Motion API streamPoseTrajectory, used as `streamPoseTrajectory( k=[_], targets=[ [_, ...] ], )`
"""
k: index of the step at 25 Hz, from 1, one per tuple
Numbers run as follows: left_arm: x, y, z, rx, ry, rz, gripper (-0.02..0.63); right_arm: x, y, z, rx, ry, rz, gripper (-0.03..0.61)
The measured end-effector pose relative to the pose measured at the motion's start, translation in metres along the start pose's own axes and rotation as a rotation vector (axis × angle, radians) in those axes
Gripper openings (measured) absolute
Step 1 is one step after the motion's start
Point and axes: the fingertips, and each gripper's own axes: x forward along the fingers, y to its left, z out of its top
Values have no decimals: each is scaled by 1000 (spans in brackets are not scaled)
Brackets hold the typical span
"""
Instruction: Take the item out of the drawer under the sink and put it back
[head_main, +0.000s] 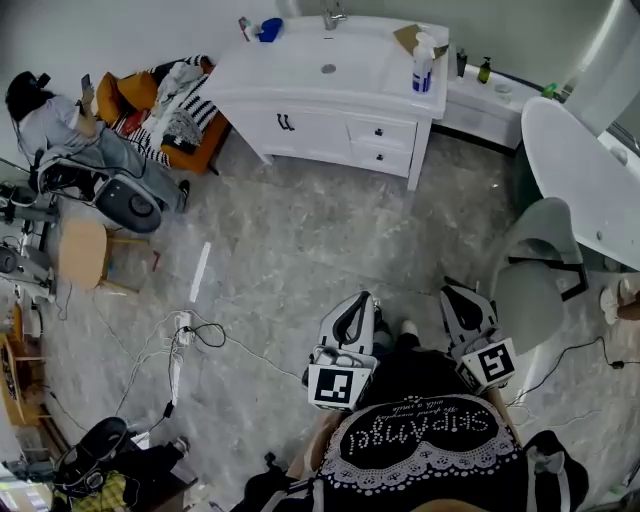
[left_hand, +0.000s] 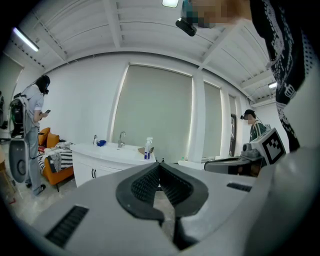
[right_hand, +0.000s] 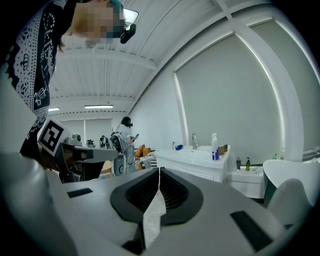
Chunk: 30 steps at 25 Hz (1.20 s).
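White cabinet (head_main: 300, 128) noted upper centre, drawers (head_main: 380, 143) shut; left gripper (left_hand: 160, 165) and right gripper (right_hand: 159, 171) fingers closed, empty.

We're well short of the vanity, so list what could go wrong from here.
Cables and a power strip lie on the floor left of the path; drifting that way risks a trip. The grey chair stands close by the right gripper and could get knocked. The vanity has two stacked drawers; the wrong one might be pulled.
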Motion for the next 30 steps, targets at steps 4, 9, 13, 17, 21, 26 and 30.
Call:
streamPoseTrajectory(
  k=[4,9,13,17,21,26,30],
  targets=[
    [7,26,5,14,13,-22,3,31,13,14,38,-24,-2,20],
    [15,50,11,-6,-15,-29,3,56,18,14,43,-29,-11,20],
    [17,69,14,-9,-13,-28,3,73,24,15,55,-31,-15,20],
    [16,82,7,-22,19,-27,3,82,30,16,60,-35,-29,20],
    [22,83,0,-43,36,-48,3,85,25,10,65,-18,-53,20],
    [37,81,-3,-66,48,-67,3,88,16,4,80,13,-70,20],
    [53,81,-3,-80,55,-72,3,96,2,1,60,34,-67,20]
  ],
)
